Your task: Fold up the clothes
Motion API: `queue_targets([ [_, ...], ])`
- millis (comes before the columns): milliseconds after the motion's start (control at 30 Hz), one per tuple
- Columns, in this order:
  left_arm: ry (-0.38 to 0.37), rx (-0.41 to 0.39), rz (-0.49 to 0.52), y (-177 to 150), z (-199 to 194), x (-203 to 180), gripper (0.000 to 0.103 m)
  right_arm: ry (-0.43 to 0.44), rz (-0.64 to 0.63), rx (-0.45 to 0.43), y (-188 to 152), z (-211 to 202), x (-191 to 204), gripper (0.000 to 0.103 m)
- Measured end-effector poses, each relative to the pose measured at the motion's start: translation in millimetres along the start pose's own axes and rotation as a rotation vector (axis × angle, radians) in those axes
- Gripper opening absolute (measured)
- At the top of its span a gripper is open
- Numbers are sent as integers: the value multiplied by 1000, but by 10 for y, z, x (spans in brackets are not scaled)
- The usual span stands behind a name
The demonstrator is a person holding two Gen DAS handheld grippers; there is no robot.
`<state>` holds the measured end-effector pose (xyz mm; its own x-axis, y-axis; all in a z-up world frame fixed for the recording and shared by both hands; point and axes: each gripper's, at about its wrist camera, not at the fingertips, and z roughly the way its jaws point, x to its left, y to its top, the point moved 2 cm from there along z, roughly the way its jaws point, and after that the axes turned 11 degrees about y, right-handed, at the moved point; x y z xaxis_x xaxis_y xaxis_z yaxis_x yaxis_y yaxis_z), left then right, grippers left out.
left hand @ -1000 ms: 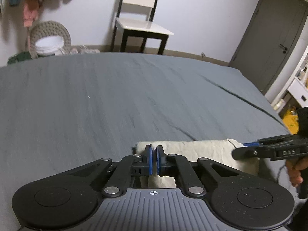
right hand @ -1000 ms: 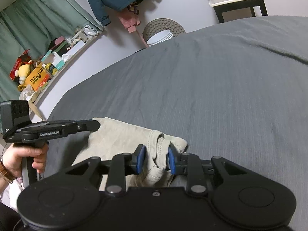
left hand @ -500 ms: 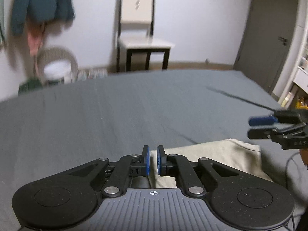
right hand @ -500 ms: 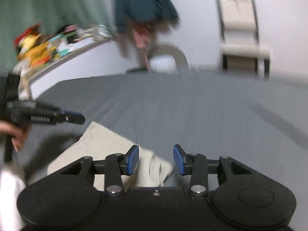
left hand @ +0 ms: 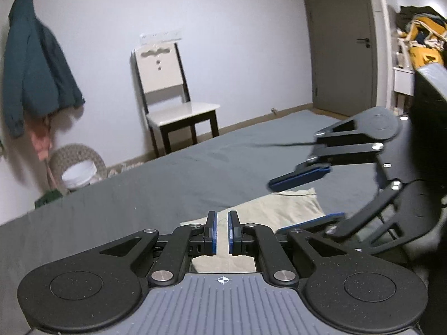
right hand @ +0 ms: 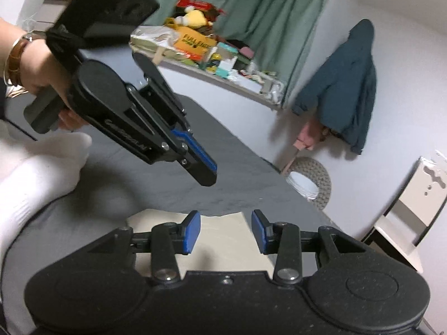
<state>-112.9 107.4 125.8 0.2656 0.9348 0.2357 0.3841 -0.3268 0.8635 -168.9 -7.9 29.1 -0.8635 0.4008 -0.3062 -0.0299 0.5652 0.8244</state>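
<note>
The left gripper [left hand: 222,233] hung low over the near edge of the bed [left hand: 139,195], its jaws nearly closed with only a narrow slit between the blue pads, and nothing held in them. Under and just beyond those pads lay the folded cloth [left hand: 279,212], a pale beige piece resting flat on the grey bed cover. In the right wrist view the same cloth [right hand: 220,240] sat beneath the right gripper [right hand: 225,231], whose jaws stood wide apart and empty above it, not touching the fabric.

To the right in the left wrist view, the right gripper [left hand: 306,195] was tilted on its side above the cloth's right end, its two blue pads well separated. In the right wrist view a hand [right hand: 42,69] with a bracelet at the wrist held the left gripper [right hand: 204,167] at the upper left, pointing down toward the cloth.

Farther off, a chair [left hand: 173,106] stood against the far wall, a dark green jacket [left hand: 33,67] hung to its left, and a grey door [left hand: 340,47] stood to the right. A green curtain [right hand: 265,14] hung behind a cluttered shelf [right hand: 212,55].
</note>
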Motion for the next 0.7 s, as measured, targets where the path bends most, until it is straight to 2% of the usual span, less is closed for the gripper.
queue_targets([
  [167, 0, -23, 43, 71, -105, -74, 5, 22, 16, -30, 15, -51, -7, 38],
  [267, -13, -29, 62, 97, -147, -118, 5, 44, 29, -38, -5, -72, -39, 34],
  [300, -15, -29, 64, 91, -169, -135, 5, 50, 29, -34, -13, -71, -42, 27],
  [333, -16, -32, 62, 92, -199, -143, 5, 47, 38, -23, -23, -62, -58, 12],
  [367, -10, -29, 51, 87, -221, -122, 5, 45, 46, -11, -32, -52, -74, 3],
  [400, -3, -26, 40, 82, -243, -100, 5, 38, 57, 1, -42, -43, -95, 1],
  [467, 10, -20, 18, 71, -287, -55, 5, -44, 131, 9, -77, -64, -232, 1],
  [567, 94, 35, -22, -40, -318, 114, 5, -161, 303, -3, -199, -178, -531, 1],
  [700, 292, 177, -89, -226, -223, 477, 5, -298, 619, -22, -484, -414, -1018, 1],
])
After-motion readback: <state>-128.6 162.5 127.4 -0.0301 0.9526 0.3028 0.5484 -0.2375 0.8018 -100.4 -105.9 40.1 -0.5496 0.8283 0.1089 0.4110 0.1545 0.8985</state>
